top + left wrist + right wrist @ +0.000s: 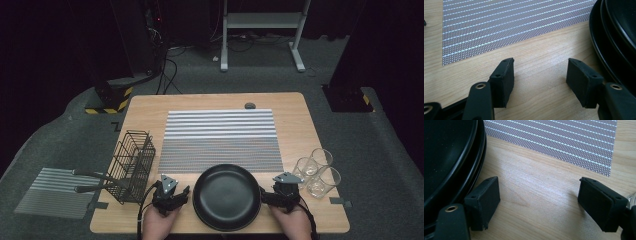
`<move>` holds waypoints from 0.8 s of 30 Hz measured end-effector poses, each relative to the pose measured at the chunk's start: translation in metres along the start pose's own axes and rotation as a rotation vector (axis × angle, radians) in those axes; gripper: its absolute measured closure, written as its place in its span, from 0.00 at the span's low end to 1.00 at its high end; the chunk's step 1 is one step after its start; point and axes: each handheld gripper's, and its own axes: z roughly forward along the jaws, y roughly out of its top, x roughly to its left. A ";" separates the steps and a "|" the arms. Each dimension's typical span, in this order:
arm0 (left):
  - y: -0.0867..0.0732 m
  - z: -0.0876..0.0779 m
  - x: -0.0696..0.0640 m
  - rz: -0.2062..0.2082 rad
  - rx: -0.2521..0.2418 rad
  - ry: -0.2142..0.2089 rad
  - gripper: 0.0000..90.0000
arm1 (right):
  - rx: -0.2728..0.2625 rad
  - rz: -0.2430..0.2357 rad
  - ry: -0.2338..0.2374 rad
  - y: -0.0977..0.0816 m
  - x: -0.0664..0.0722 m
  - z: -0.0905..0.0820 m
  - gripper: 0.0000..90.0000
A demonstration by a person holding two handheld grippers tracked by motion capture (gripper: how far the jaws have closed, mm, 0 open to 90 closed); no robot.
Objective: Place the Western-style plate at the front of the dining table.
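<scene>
Wooden table with striped mat stands on grey carpet.

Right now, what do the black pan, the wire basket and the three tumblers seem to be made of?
The pan looks like dark coated metal, matte black with a faint sheen along its rim; the coating is a guess. The basket is thin black wire in an open grid, probably coated steel. The tumblers look like clear glass: transparent, with bright edges, though clear plastic can't be ruled out.

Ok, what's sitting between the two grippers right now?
The black plates, stacked near the table's front edge, lie between the left gripper and right gripper in the high view. Both grippers stand open over bare wood, holding nothing.
</scene>
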 end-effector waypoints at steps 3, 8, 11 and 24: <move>0.000 0.000 0.000 0.000 0.000 0.001 0.44 | -0.003 -0.003 0.001 0.000 0.000 0.000 0.20; 0.000 0.000 0.000 -0.001 0.000 0.002 0.44 | -0.006 -0.002 0.006 0.000 0.000 0.000 0.22; 0.001 0.000 0.001 0.029 0.004 0.002 0.44 | -0.007 -0.013 0.008 0.000 0.000 0.000 0.22; 0.001 0.000 0.001 0.024 0.001 0.004 0.44 | -0.014 -0.049 0.004 -0.001 -0.004 -0.001 0.28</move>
